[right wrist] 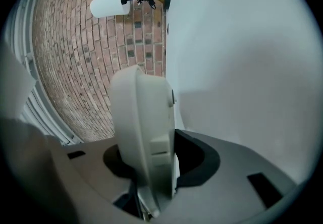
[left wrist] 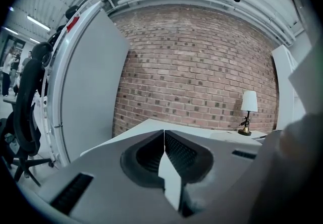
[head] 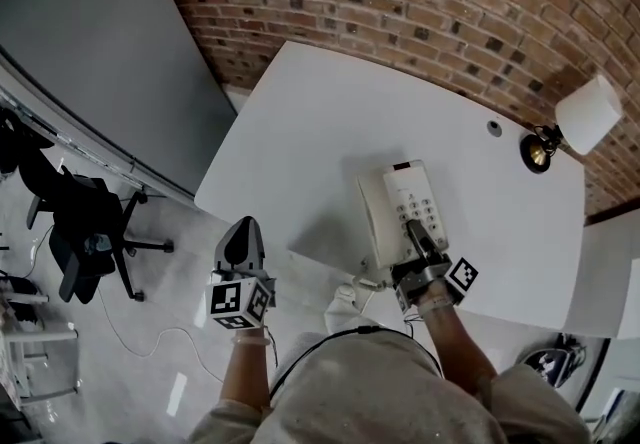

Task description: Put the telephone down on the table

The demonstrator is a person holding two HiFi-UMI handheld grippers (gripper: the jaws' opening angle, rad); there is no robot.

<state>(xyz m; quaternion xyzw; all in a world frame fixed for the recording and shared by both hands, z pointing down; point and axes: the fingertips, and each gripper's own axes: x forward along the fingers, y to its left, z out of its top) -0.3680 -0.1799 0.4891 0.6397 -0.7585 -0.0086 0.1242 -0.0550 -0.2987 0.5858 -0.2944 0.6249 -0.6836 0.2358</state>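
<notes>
Fingers [right wrist: 198, 160] of the right gripper [right wrist: 151, 165] stand part-open, clamped on the telephone [right wrist: 141, 122]. The pads press both faces of its near end, and the rest of the body sticks out well past the tips

Telephone, look:
- cream-white plastic desk set, long and rectangular
- handset [head: 377, 217] lies along the body, just left of the fingers in the head view
- keypad [head: 420, 204] of pale buttons in rows, right at the fingertips
- small dark display window [head: 402, 166] at the end farthest from the fingers
- edge-on in the right gripper view: a thick rounded shell, with a small square tab on the rim between the pads

Telephone, place:
- over the near part of the white table [head: 320, 122], close to the edge on the person's side
- a soft shadow falls on the tabletop to the left of the fingers
- cannot tell whether the underside touches the table

Left gripper [head: 243, 232]:
- its fingers [left wrist: 184, 156] are closed tip to tip with nothing between them
- held beside the table's near-left edge, over the floor, well apart from the telephone
- ahead of its tips are the table corner and then the brick wall [left wrist: 202, 66]

Lamp [head: 585, 112] with a white shade stands far beyond the right fingertips, at the table's far corner by the wall
</notes>
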